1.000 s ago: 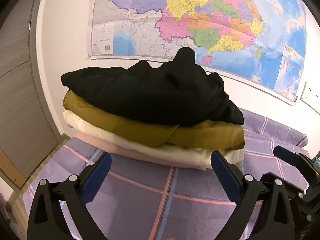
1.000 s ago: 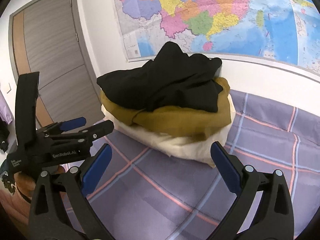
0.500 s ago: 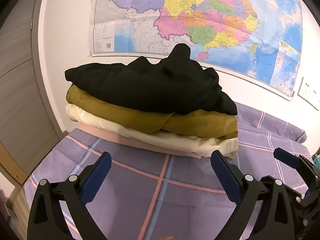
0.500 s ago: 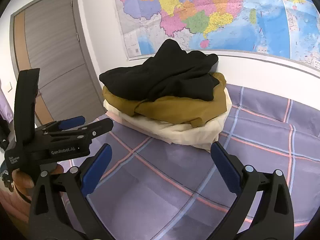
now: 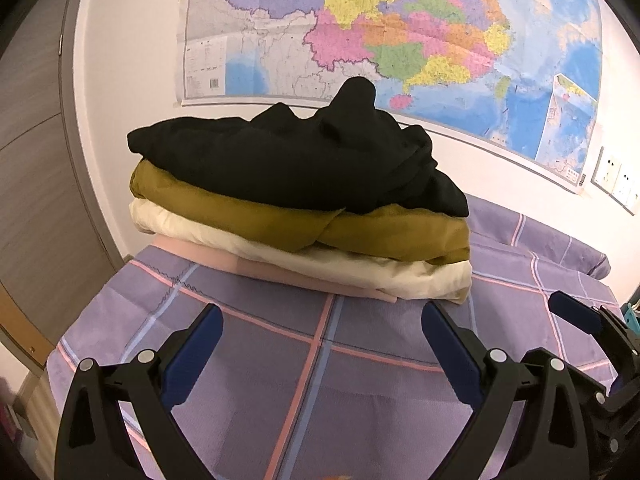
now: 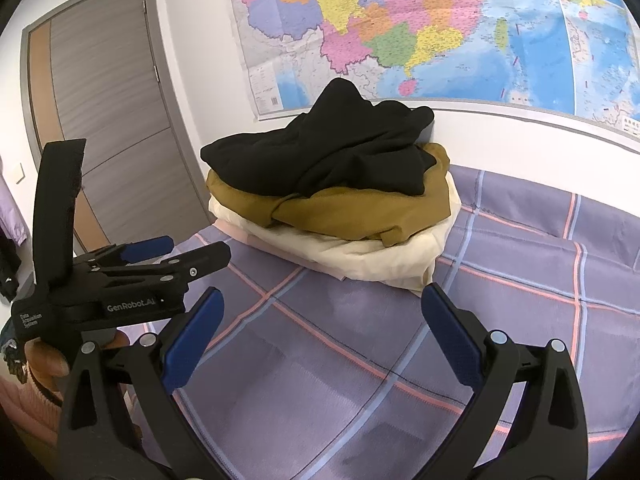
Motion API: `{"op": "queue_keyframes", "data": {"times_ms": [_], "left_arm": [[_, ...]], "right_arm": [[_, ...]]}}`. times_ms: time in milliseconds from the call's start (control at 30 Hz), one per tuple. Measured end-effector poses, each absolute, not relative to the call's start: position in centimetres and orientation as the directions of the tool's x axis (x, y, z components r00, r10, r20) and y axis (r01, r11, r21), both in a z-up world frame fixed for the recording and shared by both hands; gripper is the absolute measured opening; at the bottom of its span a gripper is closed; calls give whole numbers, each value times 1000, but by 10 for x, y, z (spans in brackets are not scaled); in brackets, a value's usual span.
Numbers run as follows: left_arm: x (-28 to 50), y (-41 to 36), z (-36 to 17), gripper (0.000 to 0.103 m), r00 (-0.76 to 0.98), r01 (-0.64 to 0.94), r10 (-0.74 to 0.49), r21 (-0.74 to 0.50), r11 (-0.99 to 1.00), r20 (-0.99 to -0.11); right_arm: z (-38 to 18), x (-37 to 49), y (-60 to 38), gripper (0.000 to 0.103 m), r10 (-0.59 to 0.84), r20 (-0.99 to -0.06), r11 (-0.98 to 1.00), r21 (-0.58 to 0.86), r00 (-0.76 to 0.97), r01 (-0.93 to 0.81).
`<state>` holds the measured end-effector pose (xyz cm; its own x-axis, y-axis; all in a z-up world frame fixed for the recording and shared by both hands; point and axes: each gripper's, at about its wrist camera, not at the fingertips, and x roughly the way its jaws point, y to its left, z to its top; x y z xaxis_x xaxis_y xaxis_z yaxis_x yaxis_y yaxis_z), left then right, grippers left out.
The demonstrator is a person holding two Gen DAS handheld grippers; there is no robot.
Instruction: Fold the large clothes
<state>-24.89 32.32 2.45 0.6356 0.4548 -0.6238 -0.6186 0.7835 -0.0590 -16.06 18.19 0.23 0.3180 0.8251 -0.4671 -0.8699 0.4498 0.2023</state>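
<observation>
Black garment (image 5: 296,160) is topping the stack on the bed (image 5: 280,380); left gripper (image 5: 320,356) and right gripper (image 6: 320,336), jaws apart and empty, should pinch its near corners.

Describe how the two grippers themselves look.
Both are alike. The left gripper and right gripper have black plastic frames with silver rivets and blue pads on the fingers. The left one's body carries white "GenRobot.AI" lettering. No cables show.
</observation>
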Motion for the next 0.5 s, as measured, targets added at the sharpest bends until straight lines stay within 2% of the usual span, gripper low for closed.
{"op": "queue_keyframes", "data": {"times_ms": [500], "left_arm": [[-252,319,24,96,632,-617,463,-42,786,-621]], "right_arm": [[1,-165,178,98,827,-466,447,207,314,-871]]}}
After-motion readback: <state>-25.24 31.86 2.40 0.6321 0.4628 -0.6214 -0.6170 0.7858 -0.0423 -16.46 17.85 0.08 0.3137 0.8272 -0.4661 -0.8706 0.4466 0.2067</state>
